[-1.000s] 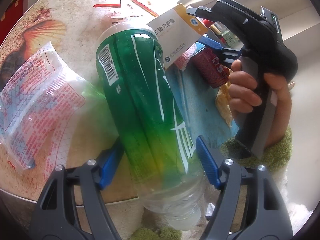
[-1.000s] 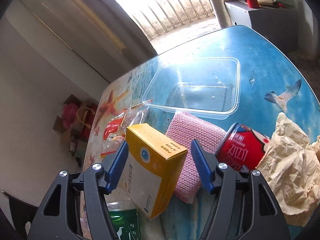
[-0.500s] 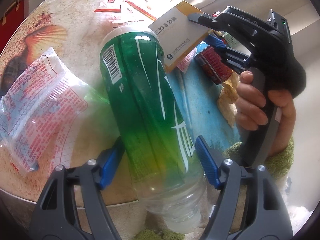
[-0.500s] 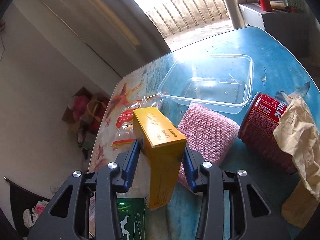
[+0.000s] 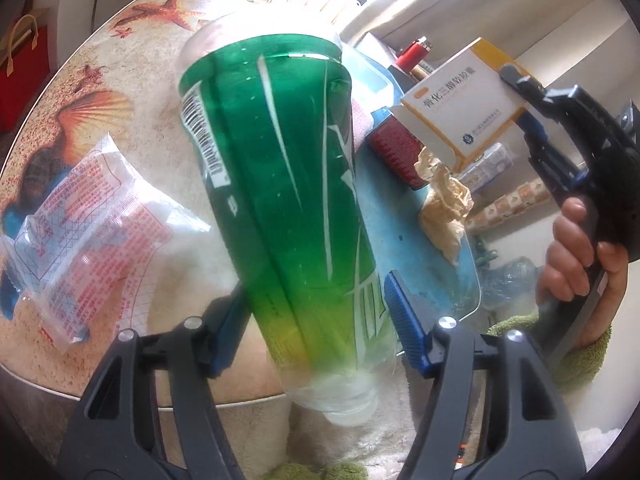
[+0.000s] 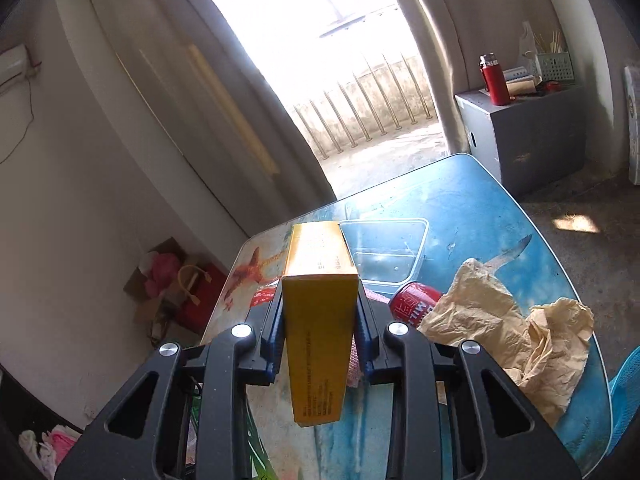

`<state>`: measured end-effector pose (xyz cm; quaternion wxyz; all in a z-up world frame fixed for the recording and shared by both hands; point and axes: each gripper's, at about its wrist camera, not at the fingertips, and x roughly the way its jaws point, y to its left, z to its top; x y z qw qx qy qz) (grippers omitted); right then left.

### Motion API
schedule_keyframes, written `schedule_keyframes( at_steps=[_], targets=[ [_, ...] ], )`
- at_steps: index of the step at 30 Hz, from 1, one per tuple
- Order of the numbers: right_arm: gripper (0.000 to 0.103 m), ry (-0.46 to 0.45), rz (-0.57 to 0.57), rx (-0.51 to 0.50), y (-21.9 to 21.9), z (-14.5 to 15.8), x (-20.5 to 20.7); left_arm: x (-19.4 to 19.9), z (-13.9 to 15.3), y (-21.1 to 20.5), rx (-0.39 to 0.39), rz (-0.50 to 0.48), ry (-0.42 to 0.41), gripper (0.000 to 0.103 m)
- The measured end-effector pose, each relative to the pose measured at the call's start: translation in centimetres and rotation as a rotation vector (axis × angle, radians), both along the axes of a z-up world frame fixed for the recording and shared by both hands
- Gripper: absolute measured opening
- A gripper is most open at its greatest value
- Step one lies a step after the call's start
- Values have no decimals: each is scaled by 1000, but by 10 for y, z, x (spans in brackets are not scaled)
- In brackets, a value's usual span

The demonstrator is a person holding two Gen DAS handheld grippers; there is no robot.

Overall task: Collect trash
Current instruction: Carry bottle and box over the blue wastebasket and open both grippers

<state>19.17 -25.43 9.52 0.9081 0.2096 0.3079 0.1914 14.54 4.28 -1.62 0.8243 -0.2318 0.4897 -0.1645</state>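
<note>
I have the left gripper (image 5: 316, 316) clamped on the green bottle (image 5: 280, 184), lifted off the desk (image 5: 132, 128) | right gripper (image 6: 318, 332) fingers pinch the yellow box (image 6: 318, 312), raised | left: wrapper (image 5: 80, 224), red can (image 6: 414, 304), crumpled paper (image 6: 504, 328), no bin visible

Beach-print table (image 6: 472, 208): can (image 6: 414, 303), paper (image 6: 500, 320), tub (image 6: 386, 250).

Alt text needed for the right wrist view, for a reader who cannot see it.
The right gripper clamps a yellow box above a blue sea-print table. Beyond it lie a clear plastic container, a red can and crumpled brown paper.
</note>
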Motion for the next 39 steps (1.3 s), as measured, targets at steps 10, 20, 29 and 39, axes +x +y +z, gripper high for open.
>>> schedule_keyframes(
  at_steps=[10,20,29,39],
  targets=[
    [29,-87,-186,166,-145,11,-102,-7,61,-49,47,-124,-145,57],
    [29,5,-623,165,-293,-52,-239,-1,86,-203,55,-484,-194,57],
    [29,197,-861,176,-368,-129,-292,16,32,-390,85,-791,-30,57],
    [29,372,-890,137,-410,-213,-259,46,-108,-527,266,-889,262,57]
  ],
)
